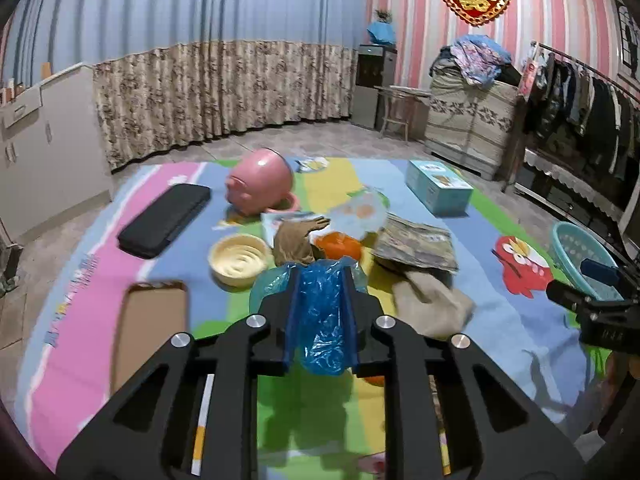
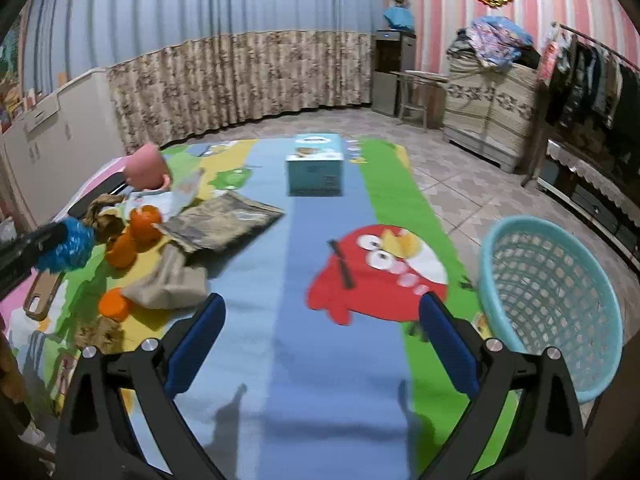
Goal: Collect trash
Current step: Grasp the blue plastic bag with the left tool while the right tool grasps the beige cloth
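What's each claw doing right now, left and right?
Left claw: shut on the blue plastic bag.
Right claw: open, nothing between its fingers, above the play mat.

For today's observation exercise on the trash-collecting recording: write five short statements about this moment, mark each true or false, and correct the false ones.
1. The left gripper is shut on a blue plastic bag. True.
2. The right gripper holds an orange. False: its jaws stand open with nothing between them.
3. The turquoise basket is full of trash. False: nothing shows inside it.
4. A light blue box stands on the play mat. True.
5. The pink pot stands upright. False: it lies tipped on its side.
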`<action>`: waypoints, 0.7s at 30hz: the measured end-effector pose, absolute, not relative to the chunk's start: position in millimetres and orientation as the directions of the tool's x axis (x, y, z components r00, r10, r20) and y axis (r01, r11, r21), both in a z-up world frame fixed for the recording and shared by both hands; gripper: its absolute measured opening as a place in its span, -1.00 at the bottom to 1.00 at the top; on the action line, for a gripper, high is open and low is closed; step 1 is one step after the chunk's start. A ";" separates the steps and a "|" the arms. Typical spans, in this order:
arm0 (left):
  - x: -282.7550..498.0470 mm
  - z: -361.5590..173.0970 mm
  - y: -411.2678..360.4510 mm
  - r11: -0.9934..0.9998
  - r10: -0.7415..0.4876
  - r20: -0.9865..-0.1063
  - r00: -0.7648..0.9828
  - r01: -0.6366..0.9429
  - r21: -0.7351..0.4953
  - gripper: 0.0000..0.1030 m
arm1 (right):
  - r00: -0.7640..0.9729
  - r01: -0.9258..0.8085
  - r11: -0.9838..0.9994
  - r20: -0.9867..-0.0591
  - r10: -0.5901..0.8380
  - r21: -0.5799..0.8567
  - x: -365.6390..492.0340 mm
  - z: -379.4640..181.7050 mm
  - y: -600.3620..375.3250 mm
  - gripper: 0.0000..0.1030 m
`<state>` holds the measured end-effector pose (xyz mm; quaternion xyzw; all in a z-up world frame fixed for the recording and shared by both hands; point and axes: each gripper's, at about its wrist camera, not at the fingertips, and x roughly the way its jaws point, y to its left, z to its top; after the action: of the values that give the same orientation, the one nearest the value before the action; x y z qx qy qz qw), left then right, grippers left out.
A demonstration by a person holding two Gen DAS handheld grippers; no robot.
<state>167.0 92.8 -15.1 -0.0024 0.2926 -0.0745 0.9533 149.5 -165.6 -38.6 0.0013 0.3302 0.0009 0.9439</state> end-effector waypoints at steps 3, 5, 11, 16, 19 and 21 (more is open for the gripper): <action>165.4 -9.0 106.9 0.992 -0.125 -0.542 0.831 0.124 -0.039 -0.67 | 0.778 -0.036 0.999 -0.629 0.016 -0.019 154.8 -41.8 -143.6 0.85; 163.4 -8.2 119.0 0.994 -0.106 -0.532 0.840 0.105 -0.032 -0.67 | 0.771 -0.053 0.998 -0.636 0.026 -0.023 159.6 -45.7 -129.8 0.85; 163.8 -13.3 151.9 0.999 -0.052 -0.531 0.845 0.048 -0.022 -0.67 | 0.740 -0.087 0.996 -0.669 0.065 0.000 176.9 -57.9 -96.2 0.85; 165.1 -17.5 171.8 0.999 -0.036 -0.523 0.851 0.011 -0.050 -0.67 | 0.691 -0.136 0.991 -0.717 0.092 -0.004 194.1 -72.4 -71.1 0.69; 165.9 -20.7 176.7 0.998 -0.035 -0.525 0.850 0.001 -0.066 -0.67 | 0.640 -0.192 0.981 -0.755 0.145 0.025 202.3 -84.9 -60.9 0.07; 165.6 -21.4 177.6 0.998 -0.036 -0.523 0.852 0.001 -0.067 -0.67 | 0.629 -0.216 0.975 -0.755 0.185 0.059 203.5 -86.5 -60.6 -0.07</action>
<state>165.6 177.6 -21.4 -0.0320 0.2723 -0.0096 0.9616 203.5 -60.6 -86.5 -0.0187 0.4161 0.1112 0.9023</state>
